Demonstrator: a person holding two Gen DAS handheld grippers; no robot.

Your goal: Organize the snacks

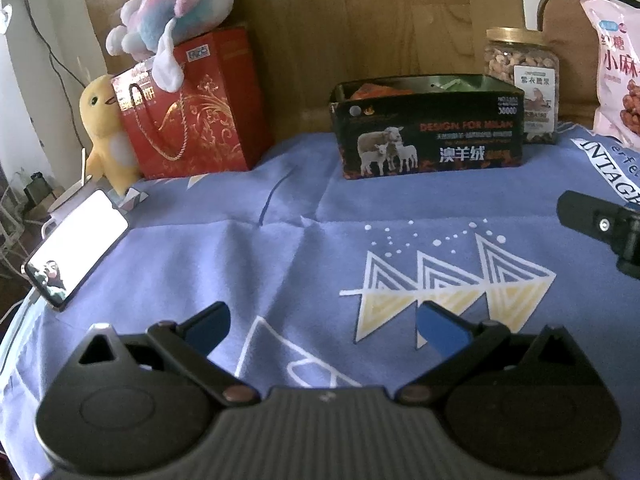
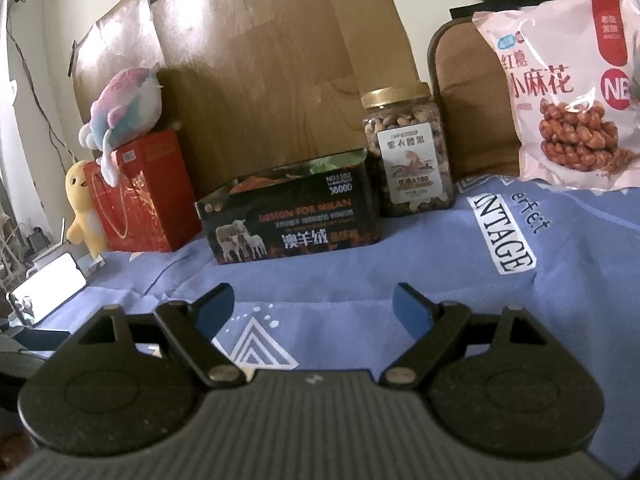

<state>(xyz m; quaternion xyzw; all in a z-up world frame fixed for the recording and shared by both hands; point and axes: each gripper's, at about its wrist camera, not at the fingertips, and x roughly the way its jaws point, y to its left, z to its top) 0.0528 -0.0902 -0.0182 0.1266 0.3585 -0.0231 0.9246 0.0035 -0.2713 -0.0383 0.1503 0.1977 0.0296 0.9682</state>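
Note:
A black open-topped box point(image 1: 428, 132) printed with sheep stands at the back of the blue cloth, with orange and green packets showing inside. Right of it is a gold-lidded jar of nuts point(image 1: 520, 80), and a pink snack bag point(image 1: 618, 60) leans at the far right. My left gripper point(image 1: 324, 320) hovers open and holding nothing over the cloth, well short of the box. In the right wrist view the box point(image 2: 292, 220), jar point(image 2: 408, 156) and pink bag point(image 2: 568, 92) stand in the same row. My right gripper point(image 2: 314, 300) is open with nothing in it, in front of the box.
A red gift bag point(image 1: 192, 108) with a pastel plush fish point(image 1: 176, 12) on top and a yellow plush duck point(image 1: 104, 128) stand at the back left. A lit phone point(image 1: 76, 248) lies at the cloth's left edge. Wooden boards point(image 2: 260, 60) back the row.

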